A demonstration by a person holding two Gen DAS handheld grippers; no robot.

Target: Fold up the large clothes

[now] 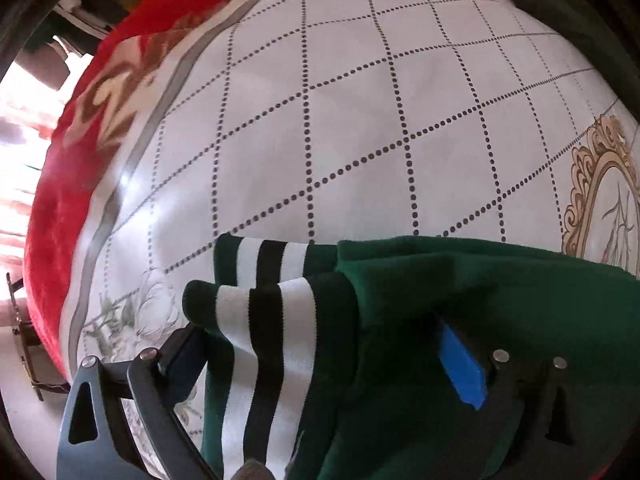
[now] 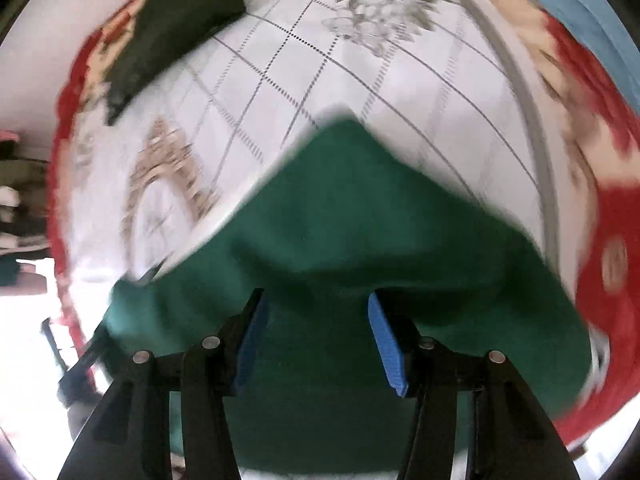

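No text, label, brand, number or sign can be read in either view: the green garment (image 1: 460, 320) shows only plain stripes, and the bed cover (image 1: 360, 120) only dotted lines, flowers and an ornate frame.

Left hand-held gripper (image 1: 320, 354) points down, jaws spread wide; dark linkage arms low at both sides of the left wrist view, blue pads (image 1: 460, 368) on the inner faces, the left-side pad in shadow. Nothing pinched: pads stand apart. Right hand-held gripper (image 2: 316, 332) points steeply down, jaws about half apart, blue pads (image 2: 386, 344) facing each other, not pressing anything. Right wrist view motion-blurred.
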